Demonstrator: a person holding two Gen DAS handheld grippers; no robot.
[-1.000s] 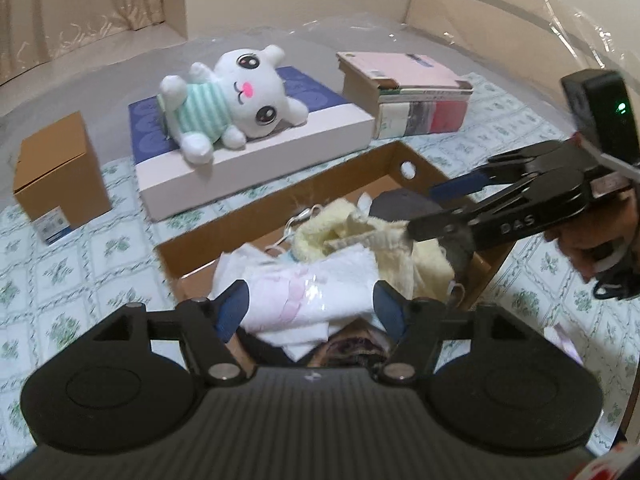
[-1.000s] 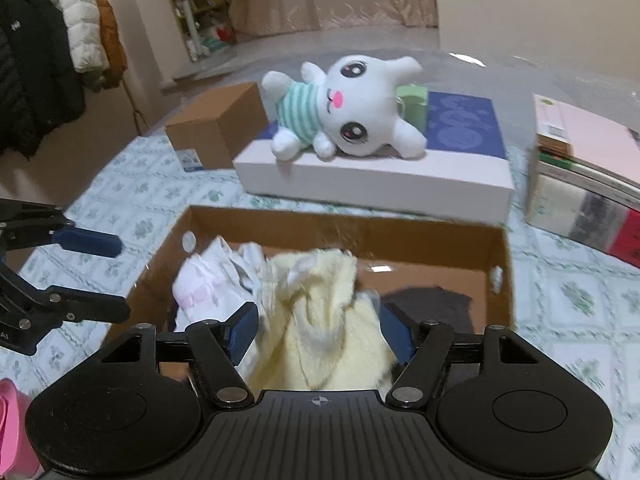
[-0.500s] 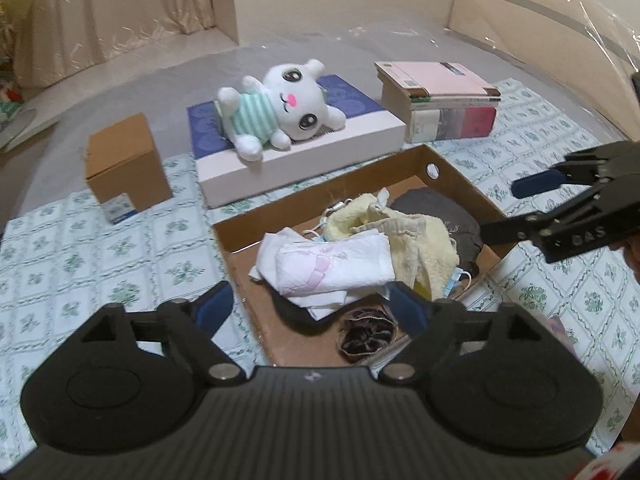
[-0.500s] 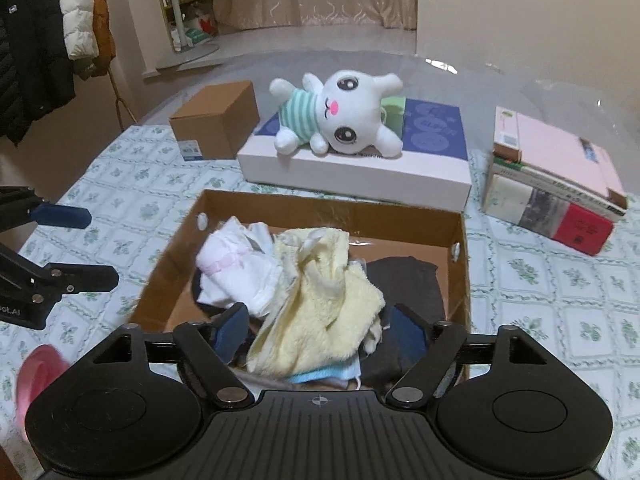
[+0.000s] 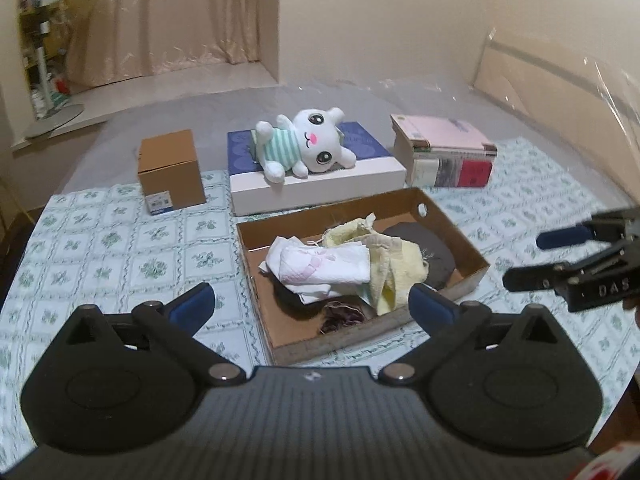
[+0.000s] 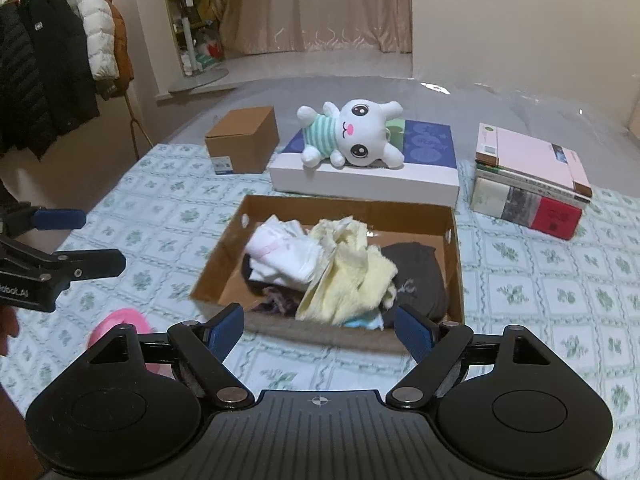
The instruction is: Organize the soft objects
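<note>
The soft things lie heaped in one open cardboard tray (image 5: 452, 224) on the patterned cloth (image 5: 120, 248), and the tray serves as the landmark here. Inside it are one white cloth with pink marks (image 5: 320, 264) at the left, one pale yellow towel (image 5: 396, 264) in the middle draped partly over it, one dark grey garment (image 5: 432, 248) at the right end, one small dark purple scrap (image 5: 340, 316) by the near wall, and a bit of light blue fabric (image 6: 366, 322) under the towel's near edge. Behind the tray, just beyond its far wall, stands one flat white box with a blue lid (image 5: 320, 188), and one white plush toy in a green striped shirt (image 5: 304, 148) lies on its back on that lid. Left of that box, farther from the tray, is one small brown carton (image 5: 170, 172); behind the tray's right corner is one stack of books (image 5: 444, 156). Near the tray's left front corner, in the right wrist view, one pink thing (image 6: 120, 326) lies on the cloth, half hidden. The left tongs (image 5: 312, 306) hang above the tray's near side, their jaws spread wide with nothing between them, having just been opening. The right tongs (image 6: 320, 330) hang likewise above the near wall, jaws apart and empty, also just opened further.
</note>
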